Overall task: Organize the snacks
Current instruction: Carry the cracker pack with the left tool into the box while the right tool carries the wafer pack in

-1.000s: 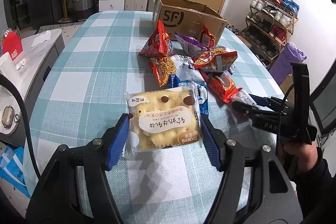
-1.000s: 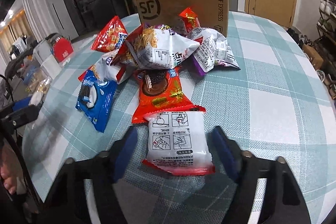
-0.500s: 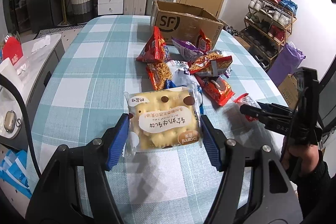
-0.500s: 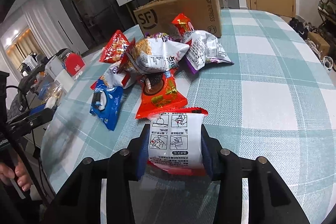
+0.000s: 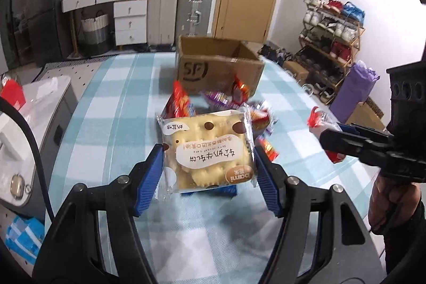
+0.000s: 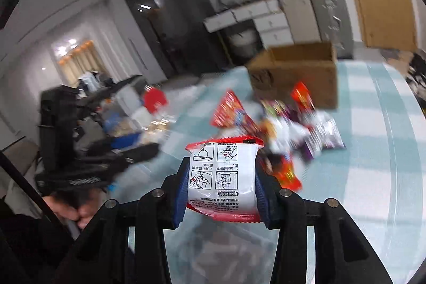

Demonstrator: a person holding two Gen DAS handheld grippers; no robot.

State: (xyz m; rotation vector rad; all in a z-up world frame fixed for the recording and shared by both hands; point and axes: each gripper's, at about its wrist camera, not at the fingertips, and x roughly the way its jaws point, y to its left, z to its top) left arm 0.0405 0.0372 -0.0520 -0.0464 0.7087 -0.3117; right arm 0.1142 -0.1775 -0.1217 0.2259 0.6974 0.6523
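Note:
My left gripper (image 5: 209, 172) is shut on a yellow cracker pack (image 5: 207, 151) and holds it above the checked table (image 5: 111, 103). My right gripper (image 6: 221, 177) is shut on a white snack pack with red edges (image 6: 222, 175), also lifted off the table. In the left wrist view the right gripper (image 5: 330, 140) shows at the right with that pack (image 5: 319, 124) in its jaws. Beyond both lies a pile of snack bags (image 6: 290, 129) in front of an open cardboard box (image 5: 218, 65), also seen blurred (image 6: 295, 71) in the right wrist view.
A grey side cabinet (image 5: 32, 129) stands left of the table. Suitcases (image 5: 181, 4) and drawers stand by the far wall, a shoe rack (image 5: 330, 33) at the right. A person's hand (image 5: 383, 201) holds the right gripper's handle.
The right gripper closed on the white pack and lifted it off the table. The left gripper rose with the cracker pack. Both views tilted up toward the box.

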